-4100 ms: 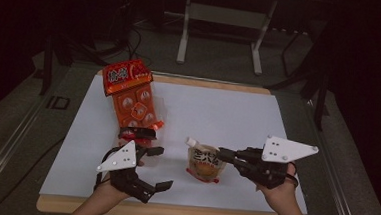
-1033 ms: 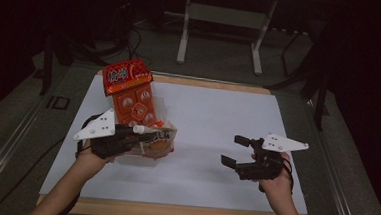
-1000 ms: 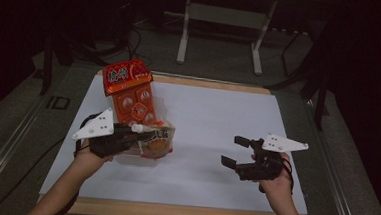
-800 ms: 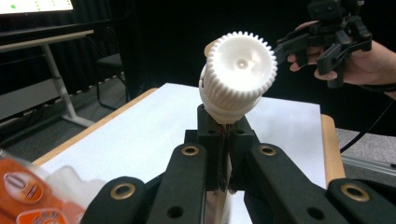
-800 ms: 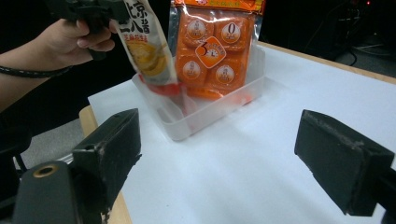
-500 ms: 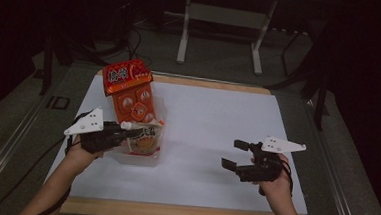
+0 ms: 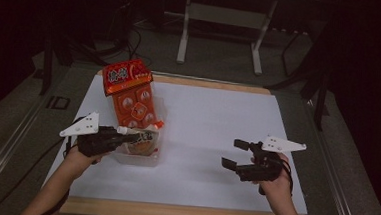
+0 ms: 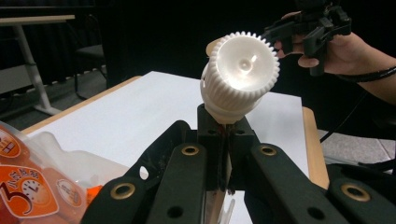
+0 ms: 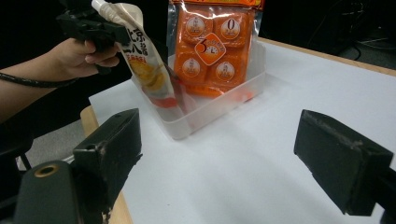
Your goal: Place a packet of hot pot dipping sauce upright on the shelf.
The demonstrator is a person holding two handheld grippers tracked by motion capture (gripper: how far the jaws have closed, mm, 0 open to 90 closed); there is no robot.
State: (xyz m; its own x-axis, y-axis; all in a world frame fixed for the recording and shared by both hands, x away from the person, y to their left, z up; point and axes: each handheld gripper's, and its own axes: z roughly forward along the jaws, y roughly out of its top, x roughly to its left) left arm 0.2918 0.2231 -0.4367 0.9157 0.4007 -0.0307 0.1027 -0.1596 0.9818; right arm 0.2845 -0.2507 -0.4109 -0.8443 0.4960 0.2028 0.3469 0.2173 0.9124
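Our left gripper [image 7: 119,135] pinched the spouted pouch [image 9: 144,65] by its neck, over the clear tray [image 9: 219,105]. Our right gripper [image 7: 238,155] hung beside it, jaws wide, gripping nothing.

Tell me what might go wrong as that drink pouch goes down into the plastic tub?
The left gripper pinches the pouch just below its white cap, so the body hangs loose and could swing or slip free. The clear tub already holds a big orange packet, leaving little room; the pouch may catch on it or on the tub's wall. The light tub could also slide on the white table, since the right gripper stands open, away from it.
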